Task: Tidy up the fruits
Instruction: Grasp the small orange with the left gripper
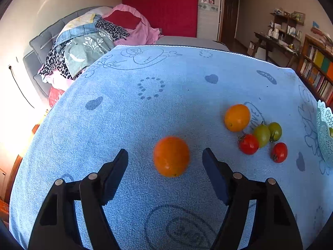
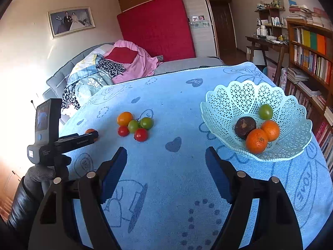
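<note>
An orange (image 1: 171,156) lies on the blue towel between the fingers of my left gripper (image 1: 165,153). The jaws stand open, with a gap on each side of the fruit. To its right sit a yellow-orange fruit (image 1: 237,117), two green tomatoes (image 1: 261,135) and two red tomatoes (image 1: 248,144). My right gripper (image 2: 166,150) is open above bare towel, empty. The lace-pattern basket (image 2: 229,95) at its right holds two oranges (image 2: 256,141), a dark fruit (image 2: 245,127) and a green tomato (image 2: 265,111). The same cluster (image 2: 135,126) lies far left of the basket.
The right wrist view shows a gloved hand (image 2: 39,175) holding the left tool at the towel's left edge. A sofa piled with clothes (image 2: 104,68) stands behind the table, and a bookshelf (image 2: 312,54) on the right. The basket's rim (image 1: 324,133) shows at the left view's right edge.
</note>
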Action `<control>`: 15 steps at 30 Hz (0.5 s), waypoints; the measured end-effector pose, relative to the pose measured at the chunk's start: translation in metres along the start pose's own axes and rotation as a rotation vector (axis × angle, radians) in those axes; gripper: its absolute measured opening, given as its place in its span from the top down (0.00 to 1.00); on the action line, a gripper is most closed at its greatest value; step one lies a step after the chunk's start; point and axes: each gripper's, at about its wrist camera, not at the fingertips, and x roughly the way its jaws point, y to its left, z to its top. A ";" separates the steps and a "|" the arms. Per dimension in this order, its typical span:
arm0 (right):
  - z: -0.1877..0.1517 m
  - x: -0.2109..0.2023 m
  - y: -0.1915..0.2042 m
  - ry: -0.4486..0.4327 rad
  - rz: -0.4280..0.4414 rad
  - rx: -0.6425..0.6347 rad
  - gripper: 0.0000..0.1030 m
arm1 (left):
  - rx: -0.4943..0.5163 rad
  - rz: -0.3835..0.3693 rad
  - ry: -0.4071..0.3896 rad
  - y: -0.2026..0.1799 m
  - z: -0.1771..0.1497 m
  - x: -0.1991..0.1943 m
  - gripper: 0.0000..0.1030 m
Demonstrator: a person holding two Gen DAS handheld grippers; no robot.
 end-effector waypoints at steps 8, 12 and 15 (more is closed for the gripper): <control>-0.006 0.017 0.005 0.040 0.009 -0.003 0.23 | 0.008 -0.027 0.041 0.001 0.003 0.014 0.52; -0.002 0.029 0.009 0.062 0.015 -0.003 0.23 | -0.010 -0.049 0.043 0.005 0.003 0.014 0.64; 0.003 0.040 0.016 0.084 0.023 -0.018 0.23 | -0.015 -0.059 0.034 0.006 0.002 0.012 0.64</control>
